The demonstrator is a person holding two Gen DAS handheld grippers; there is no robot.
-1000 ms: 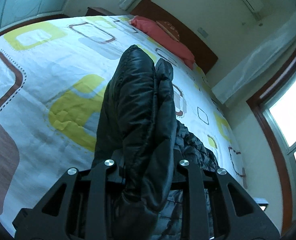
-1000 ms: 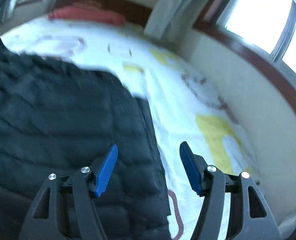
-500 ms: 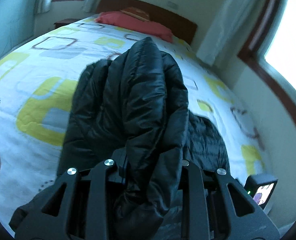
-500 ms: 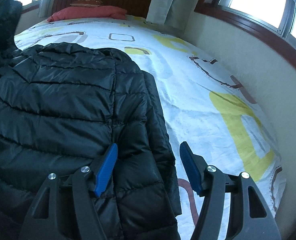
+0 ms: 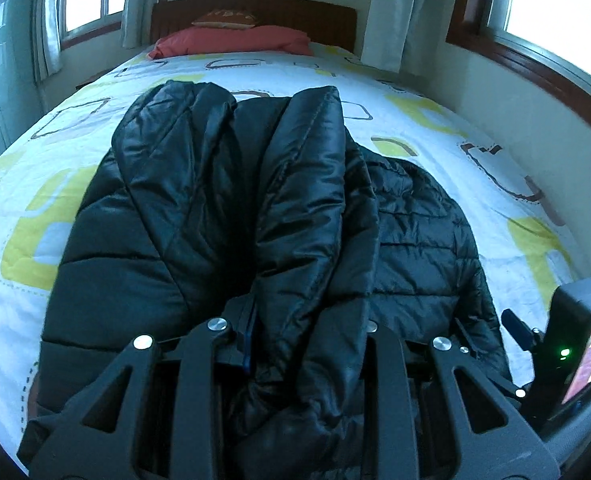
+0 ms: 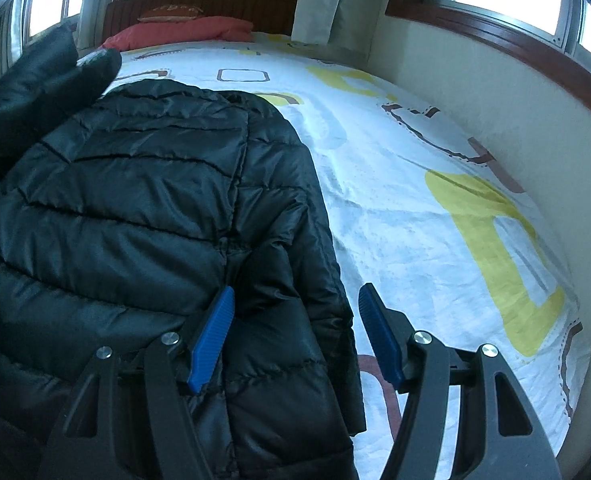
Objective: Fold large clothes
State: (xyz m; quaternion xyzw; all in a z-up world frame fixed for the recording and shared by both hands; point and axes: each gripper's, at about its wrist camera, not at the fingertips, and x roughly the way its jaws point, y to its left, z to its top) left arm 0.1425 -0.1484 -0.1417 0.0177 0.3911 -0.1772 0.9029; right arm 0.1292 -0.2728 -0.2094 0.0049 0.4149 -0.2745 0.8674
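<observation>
- Jacket (image 6: 143, 208), black and quilted, lies on the bed (image 6: 395, 208), near the side closest to us.
- Our left gripper (image 5: 295, 332) pinches a raised fold of it between its fingers.
- Our right gripper (image 6: 295, 328) hovers over the jacket's right edge, fingers (image 6: 215, 328) wide, holding nothing.
- Red pillow (image 5: 235, 40) lies by the headboard.

Jacket sleeve (image 5: 295, 184) lower, swung toward the headboard (image 5: 255, 12).
</observation>
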